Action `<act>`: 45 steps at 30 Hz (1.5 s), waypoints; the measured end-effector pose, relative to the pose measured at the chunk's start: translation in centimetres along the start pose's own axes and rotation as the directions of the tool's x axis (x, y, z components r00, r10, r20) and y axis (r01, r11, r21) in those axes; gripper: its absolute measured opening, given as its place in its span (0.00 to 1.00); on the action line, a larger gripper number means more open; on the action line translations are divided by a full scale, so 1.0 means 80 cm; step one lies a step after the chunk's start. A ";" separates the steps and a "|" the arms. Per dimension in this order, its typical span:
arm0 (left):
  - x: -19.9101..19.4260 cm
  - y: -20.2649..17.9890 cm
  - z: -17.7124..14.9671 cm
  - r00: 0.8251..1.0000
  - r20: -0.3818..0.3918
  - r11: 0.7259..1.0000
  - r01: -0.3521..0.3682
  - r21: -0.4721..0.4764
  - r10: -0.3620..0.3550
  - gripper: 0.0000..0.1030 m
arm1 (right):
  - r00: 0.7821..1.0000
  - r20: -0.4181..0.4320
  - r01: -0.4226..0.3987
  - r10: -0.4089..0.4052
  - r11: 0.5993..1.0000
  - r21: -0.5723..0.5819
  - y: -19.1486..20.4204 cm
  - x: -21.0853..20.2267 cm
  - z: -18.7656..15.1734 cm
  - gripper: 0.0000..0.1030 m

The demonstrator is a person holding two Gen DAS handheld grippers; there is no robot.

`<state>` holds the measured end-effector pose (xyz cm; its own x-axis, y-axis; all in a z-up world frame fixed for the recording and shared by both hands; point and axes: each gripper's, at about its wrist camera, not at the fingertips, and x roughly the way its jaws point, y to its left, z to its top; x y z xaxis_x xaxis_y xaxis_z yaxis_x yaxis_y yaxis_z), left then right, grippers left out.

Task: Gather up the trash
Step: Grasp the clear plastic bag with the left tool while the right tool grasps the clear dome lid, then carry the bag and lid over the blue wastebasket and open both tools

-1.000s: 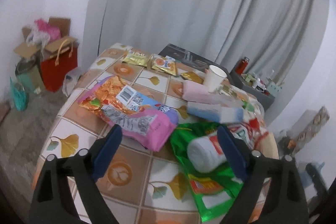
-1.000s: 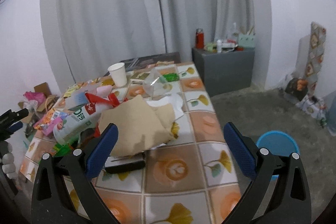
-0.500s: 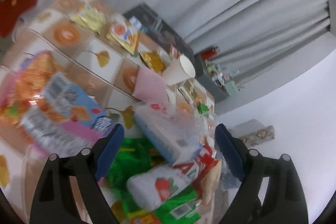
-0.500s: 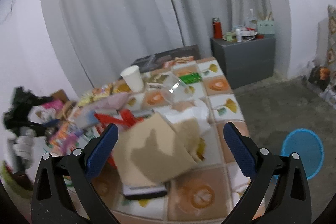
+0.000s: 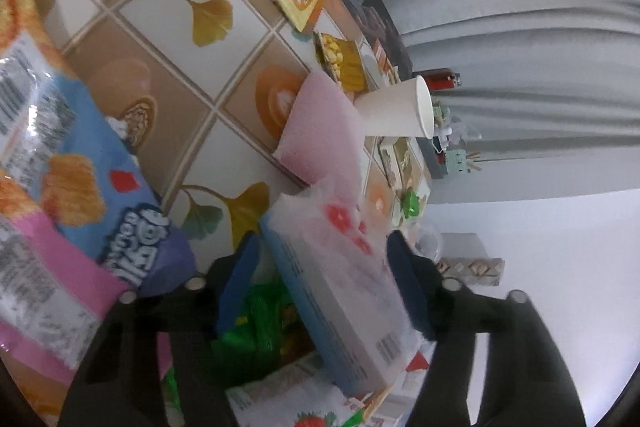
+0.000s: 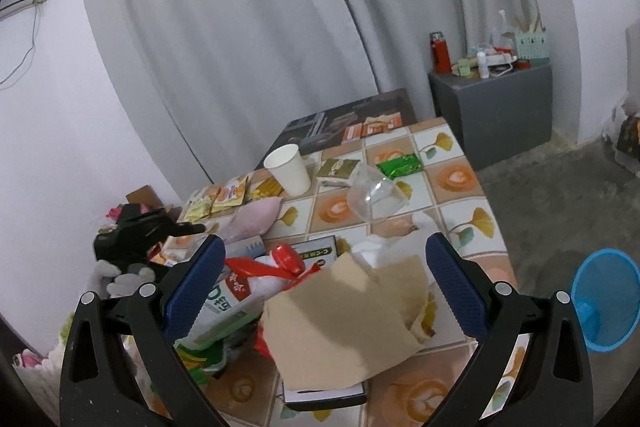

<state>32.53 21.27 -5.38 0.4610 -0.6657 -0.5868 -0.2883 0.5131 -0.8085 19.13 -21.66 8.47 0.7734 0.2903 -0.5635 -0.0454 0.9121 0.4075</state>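
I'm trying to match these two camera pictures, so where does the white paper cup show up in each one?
Left wrist view: the white paper cup sits right of centre in the upper half, appearing tipped sideways because the camera is rolled, just beyond the pink pack.
Right wrist view: the cup stands upright left of centre, mid-height, on the table's far part.
Shared landmark: the red bottle on the grey cabinet by the curtain.

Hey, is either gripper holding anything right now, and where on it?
The left gripper, jaws just closing, straddles the long sides of the blue-edged tissue pack; firm contact cannot be told. The right gripper is open, empty.
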 end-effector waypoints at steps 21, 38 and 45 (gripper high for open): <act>-0.039 -0.005 -0.010 0.967 0.034 0.967 0.251 0.030 -0.252 0.11 | 0.913 -0.400 -0.128 0.079 0.987 -0.097 -0.050 0.228 0.115 0.74; -0.078 -0.058 -0.030 0.924 0.084 0.921 0.358 0.155 -0.373 0.09 | 0.806 -0.569 -0.224 0.162 0.974 -0.040 -0.052 0.280 0.099 0.05; -0.105 -0.102 -0.062 0.922 0.102 0.907 0.340 0.247 -0.374 0.09 | 0.854 -0.471 -0.270 0.221 0.962 -0.037 -0.038 0.228 0.126 0.04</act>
<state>26.85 19.96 5.91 0.6183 -0.7501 -0.2346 0.1026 0.3730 -0.9222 39.75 -22.05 4.17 0.3530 0.5861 -0.7293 -0.2759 0.8100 0.5174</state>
